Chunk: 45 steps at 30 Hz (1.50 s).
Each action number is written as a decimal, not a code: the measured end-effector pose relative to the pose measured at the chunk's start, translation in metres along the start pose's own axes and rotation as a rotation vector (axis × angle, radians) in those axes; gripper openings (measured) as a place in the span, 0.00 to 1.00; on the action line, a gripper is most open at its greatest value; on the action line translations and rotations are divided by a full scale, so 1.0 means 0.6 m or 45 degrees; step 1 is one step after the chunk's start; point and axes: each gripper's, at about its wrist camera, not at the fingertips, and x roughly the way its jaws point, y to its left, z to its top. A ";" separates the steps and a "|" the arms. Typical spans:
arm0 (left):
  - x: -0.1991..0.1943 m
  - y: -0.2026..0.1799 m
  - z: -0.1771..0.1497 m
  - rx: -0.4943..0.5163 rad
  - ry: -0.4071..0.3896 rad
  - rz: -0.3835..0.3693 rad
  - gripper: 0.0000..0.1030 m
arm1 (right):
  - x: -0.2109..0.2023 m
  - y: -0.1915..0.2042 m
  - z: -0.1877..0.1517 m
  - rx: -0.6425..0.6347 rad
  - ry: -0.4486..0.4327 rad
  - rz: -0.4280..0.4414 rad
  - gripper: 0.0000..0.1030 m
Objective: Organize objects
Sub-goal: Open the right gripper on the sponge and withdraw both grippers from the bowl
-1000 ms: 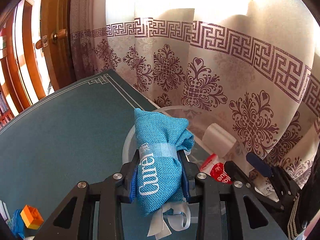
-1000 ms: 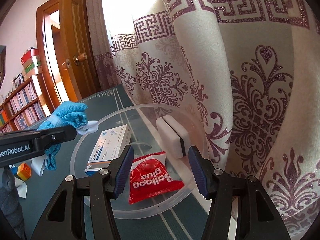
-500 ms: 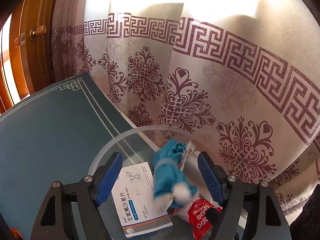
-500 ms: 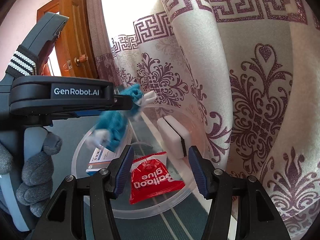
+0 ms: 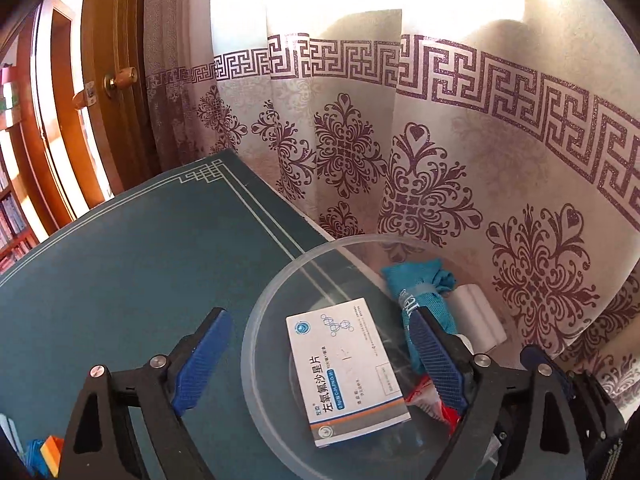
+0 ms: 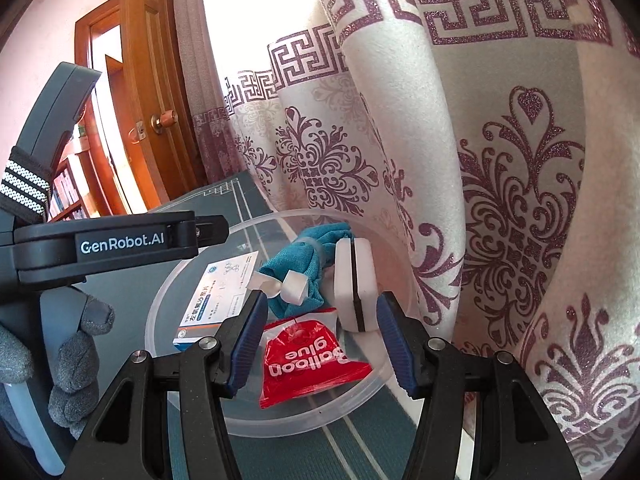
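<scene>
A clear plastic bowl (image 5: pixel 256 320) (image 6: pixel 160 304) stands on the teal table by the curtain. In it lie a blue cloth pouch (image 5: pixel 424 292) (image 6: pixel 304 264), a white medicine box (image 5: pixel 348 360) (image 6: pixel 220 292), a red balloon glue packet (image 6: pixel 308 356) (image 5: pixel 424 396) and a white block (image 6: pixel 354 280) (image 5: pixel 476 316). My left gripper (image 5: pixel 318 316) hovers over the bowl, its jaws opening with nothing held between them. One of its fingers (image 6: pixel 180 236) shows in the right wrist view. My right gripper (image 6: pixel 322 304) stands open at the bowl's near rim, above the red packet.
A patterned curtain (image 5: pixel 440 160) hangs right behind the bowl. A wooden door (image 5: pixel 116 80) stands at the table's far left end. Toy bricks (image 5: pixel 48 448) lie at the table's near left. A gloved hand (image 6: pixel 76 360) holds the left gripper.
The left gripper carried the blue pouch over the bowl, opened and let it go. The pouch now lies in the bowl. The right gripper has not moved.
</scene>
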 end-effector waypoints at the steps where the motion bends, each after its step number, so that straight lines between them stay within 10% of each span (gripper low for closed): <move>1: -0.004 0.001 -0.002 0.003 -0.004 0.017 0.92 | 0.000 0.000 0.000 0.000 -0.002 0.001 0.57; 34: -0.170 0.162 -0.142 -0.235 -0.017 0.282 1.00 | -0.015 0.060 -0.001 -0.204 -0.048 -0.077 0.62; 45: -0.235 0.256 -0.218 -0.444 -0.004 0.360 1.00 | -0.074 0.133 -0.019 -0.261 -0.042 0.083 0.66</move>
